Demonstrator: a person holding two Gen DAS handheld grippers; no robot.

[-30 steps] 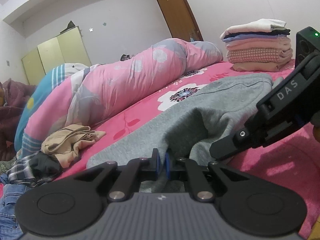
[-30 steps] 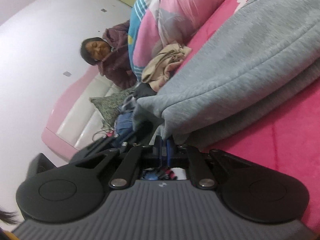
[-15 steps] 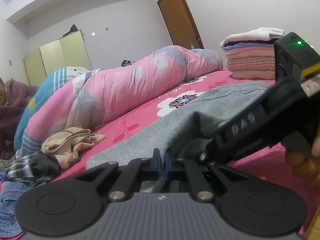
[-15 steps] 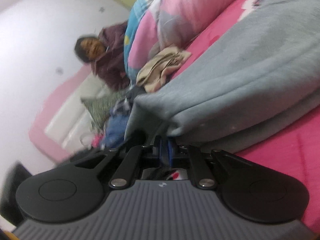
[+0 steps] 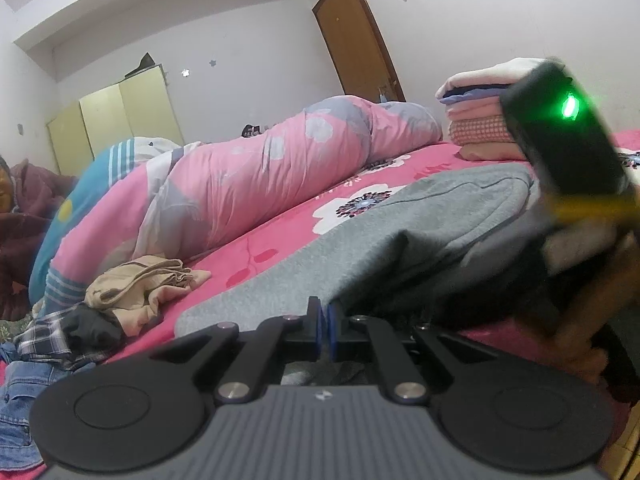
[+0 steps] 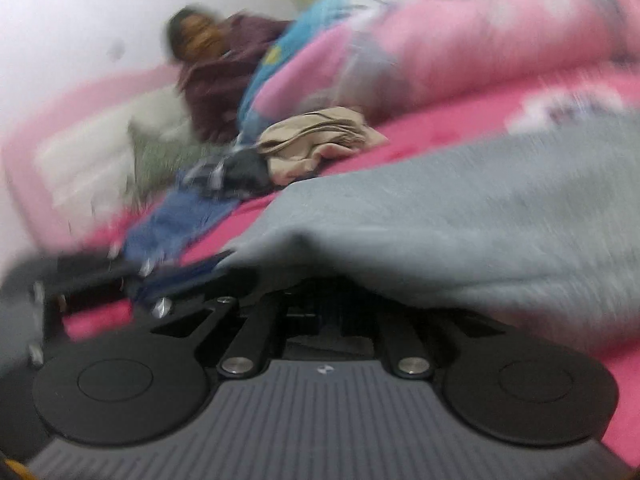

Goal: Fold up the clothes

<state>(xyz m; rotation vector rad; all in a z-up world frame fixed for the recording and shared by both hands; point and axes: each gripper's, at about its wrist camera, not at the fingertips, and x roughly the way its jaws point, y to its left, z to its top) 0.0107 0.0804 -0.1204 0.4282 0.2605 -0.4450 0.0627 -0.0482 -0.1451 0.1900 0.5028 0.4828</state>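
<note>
A grey sweatshirt (image 5: 400, 232) lies spread on the pink bed sheet (image 5: 276, 240), its near edge lifted into a fold. My left gripper (image 5: 324, 328) is shut on that near edge, and grey cloth hangs below its blue pads. The right gripper's black body (image 5: 560, 148), with a green light, hovers close at the right over the raised fold. In the blurred right wrist view the sweatshirt (image 6: 460, 208) drapes over my right gripper (image 6: 322, 312) and hides its fingertips, which are shut on the cloth.
A stack of folded clothes (image 5: 480, 120) stands at the far right of the bed. A rolled pink quilt (image 5: 260, 176) runs along the back. A beige garment (image 5: 148, 284), a plaid one (image 5: 60, 332) and jeans (image 5: 16, 392) lie at the left. A person (image 6: 224, 64) sits beyond them.
The right gripper has rolled and swung closer to the left one, bringing the grey cloth with it; the cloth now covers its fingertips. The left gripper has stayed put.
</note>
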